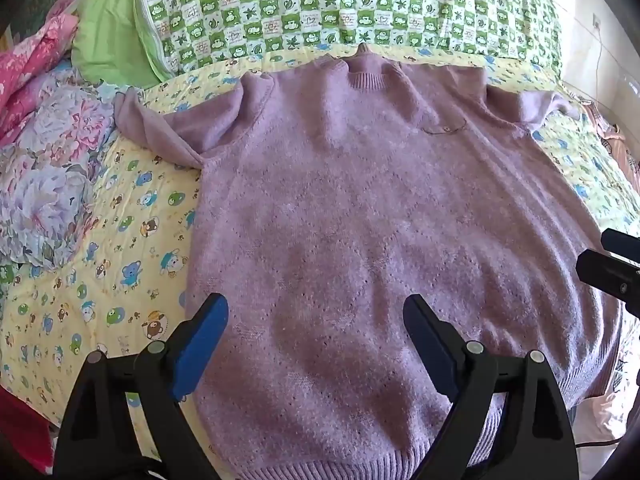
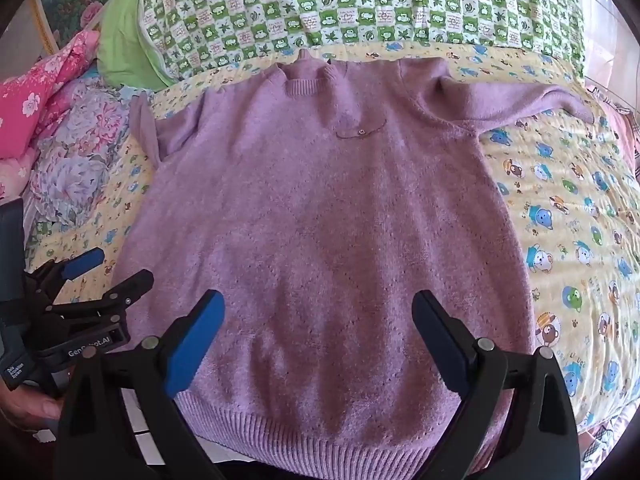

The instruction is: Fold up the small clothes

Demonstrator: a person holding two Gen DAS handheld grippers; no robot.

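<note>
A: Big bed [image 1: 120, 248] w/ a yellow bear sheet. Your purple sweater [image 1: 340, 220] lies flat on it, front up, neck by the green pillow [image 1: 320, 12]. Sleeves stick out to both sides.

B: What do I do now?

A: Start w/ a sleeve. Pinch it near the cuff, lay it across the chest, smooth it.

B: My grippers?

A: Left gripper [image 1: 316, 340] has jaws spread wide, holding nothing. Right gripper [image 2: 318, 338] is the same, over the hem [image 2: 320, 436].

B: Any boxes or baskets?

A: None I can see.
</note>
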